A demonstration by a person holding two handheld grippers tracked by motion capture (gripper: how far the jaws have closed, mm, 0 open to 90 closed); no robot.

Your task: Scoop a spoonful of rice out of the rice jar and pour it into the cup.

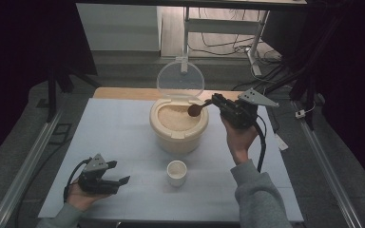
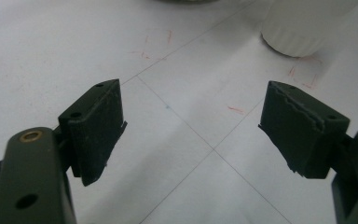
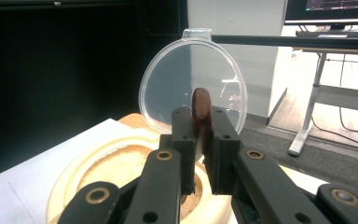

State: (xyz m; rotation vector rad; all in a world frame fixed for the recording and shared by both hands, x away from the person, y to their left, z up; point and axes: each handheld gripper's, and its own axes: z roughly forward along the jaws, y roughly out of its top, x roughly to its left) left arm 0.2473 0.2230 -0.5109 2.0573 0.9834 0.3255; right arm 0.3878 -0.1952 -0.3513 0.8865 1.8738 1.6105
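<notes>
A cream rice container (image 1: 178, 124) stands mid-table, full of pale grain, with its clear round lid (image 1: 180, 80) hinged upright behind it. My right gripper (image 1: 214, 101) is shut on a brown wooden spoon (image 1: 194, 110), whose bowl hovers over the container's right rim. In the right gripper view the spoon (image 3: 201, 108) sticks up between the jaws, before the lid (image 3: 193, 84) and above the container (image 3: 91, 163). A small white cup (image 1: 177, 172) stands in front of the container. My left gripper (image 1: 121, 180) rests low at the front left, open and holding nothing; the cup (image 2: 303, 25) lies beyond its pads (image 2: 100, 123).
The white table top (image 1: 123, 137) has bare room to the left of the container and around the cup. A wooden strip runs along its far edge. Metal rails flank the table on both sides, and a desk frame with cables stands on the floor behind.
</notes>
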